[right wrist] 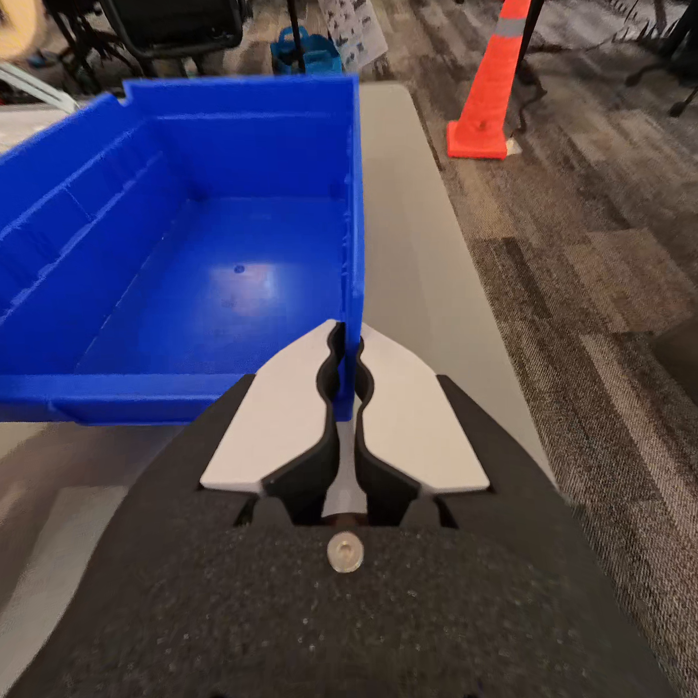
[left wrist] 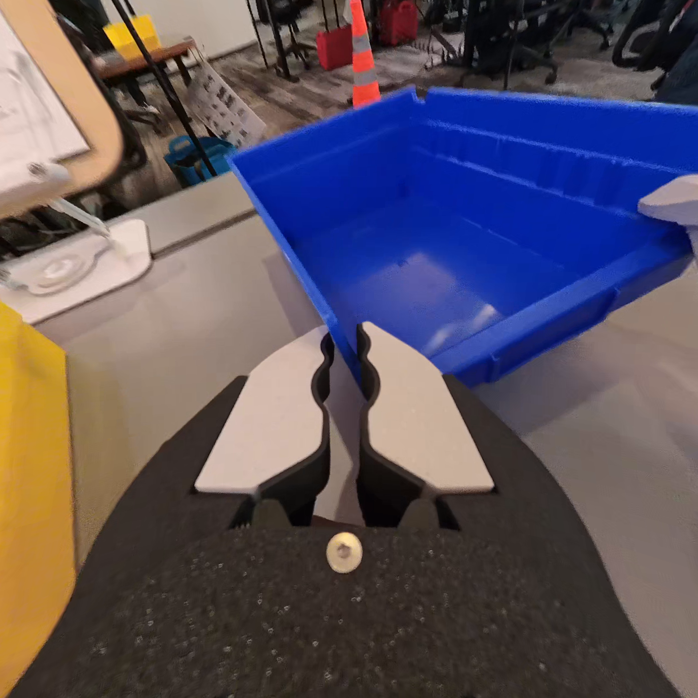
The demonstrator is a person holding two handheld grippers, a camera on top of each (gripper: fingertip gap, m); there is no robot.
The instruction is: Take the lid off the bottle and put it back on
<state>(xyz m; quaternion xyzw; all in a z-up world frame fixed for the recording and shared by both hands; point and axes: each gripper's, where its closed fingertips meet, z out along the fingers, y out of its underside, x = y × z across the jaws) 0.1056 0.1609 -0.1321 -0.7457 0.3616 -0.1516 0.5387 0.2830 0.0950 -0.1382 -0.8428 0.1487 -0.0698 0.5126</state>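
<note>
Both grippers clamped on a blue bin

Left gripper (left wrist: 345, 336) fingers pinch the bin's (left wrist: 472, 181) near-left wall corner; right gripper (right wrist: 349, 332) fingers pinch its near-right wall. Smooth, ribbed plastic bin holds nothing, tilted above the grey worktop (left wrist: 170, 359). Bottle and lid appear in neither view.

A blue bin (left wrist: 472, 211) is cut off at the right edge of the left wrist view and at the left edge of the right wrist view. A yellow object (left wrist: 30, 453) is cropped at the left border, its kind indeterminable. The background room is blurred throughout.
</note>
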